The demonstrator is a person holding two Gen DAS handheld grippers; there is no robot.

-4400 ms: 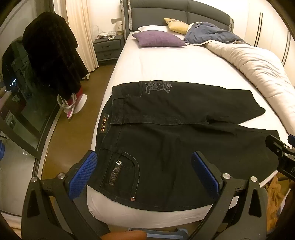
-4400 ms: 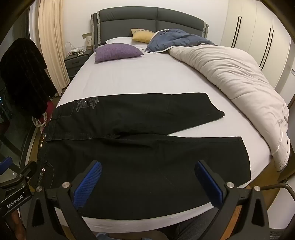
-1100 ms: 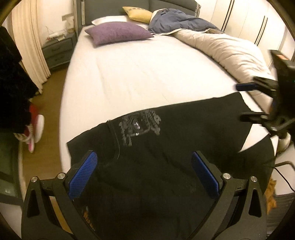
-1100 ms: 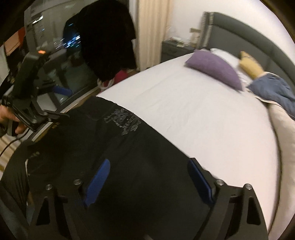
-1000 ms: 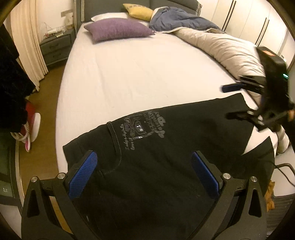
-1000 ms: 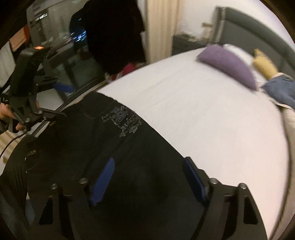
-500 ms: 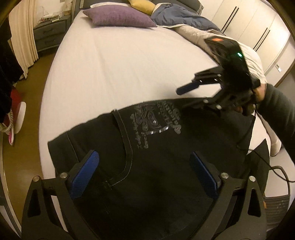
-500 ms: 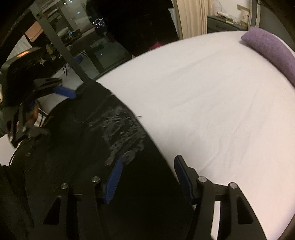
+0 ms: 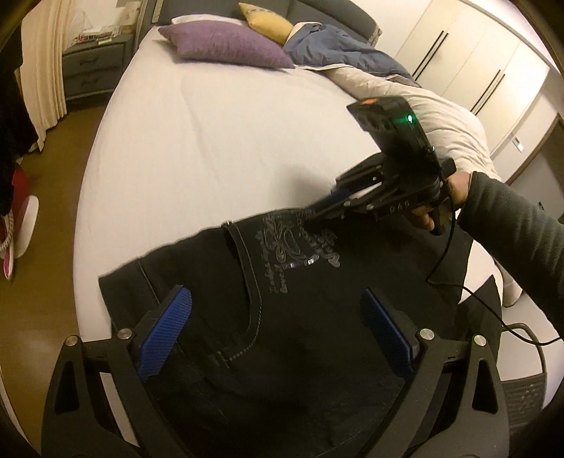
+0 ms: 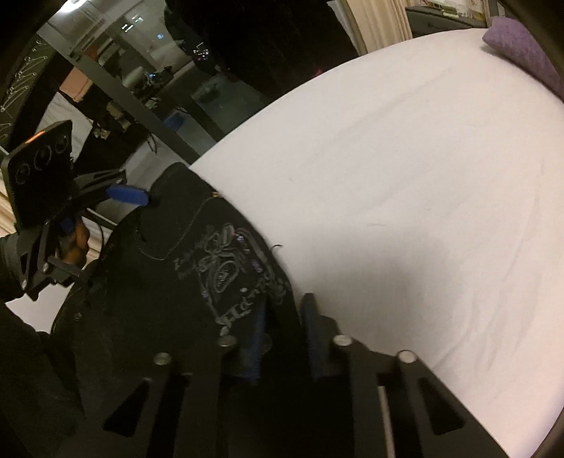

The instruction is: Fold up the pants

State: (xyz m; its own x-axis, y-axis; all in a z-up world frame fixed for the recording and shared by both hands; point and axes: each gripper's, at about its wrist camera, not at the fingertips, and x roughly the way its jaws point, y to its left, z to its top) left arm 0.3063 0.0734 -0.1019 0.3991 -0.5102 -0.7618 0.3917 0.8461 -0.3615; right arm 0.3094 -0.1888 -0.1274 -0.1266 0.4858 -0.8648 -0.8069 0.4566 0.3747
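Observation:
Black pants with a silver print on the back pocket lie across the near part of the white bed; they also show in the right wrist view. My left gripper is open, hovering over the pants near the waistband. My right gripper has its jaws nearly together around the far edge of the pants by the printed pocket. In the left wrist view the right gripper meets the pants' far edge. In the right wrist view the left gripper is at the waist end.
A purple pillow, yellow pillow and a blue-and-cream duvet lie at the head and right side of the bed. A nightstand and curtain stand on the left. Dark clothes hang beside the bed.
My right gripper has swung in to the far edge of the pants at the printed pocket and closed its jaws on it. My left gripper has stayed open over the waist.

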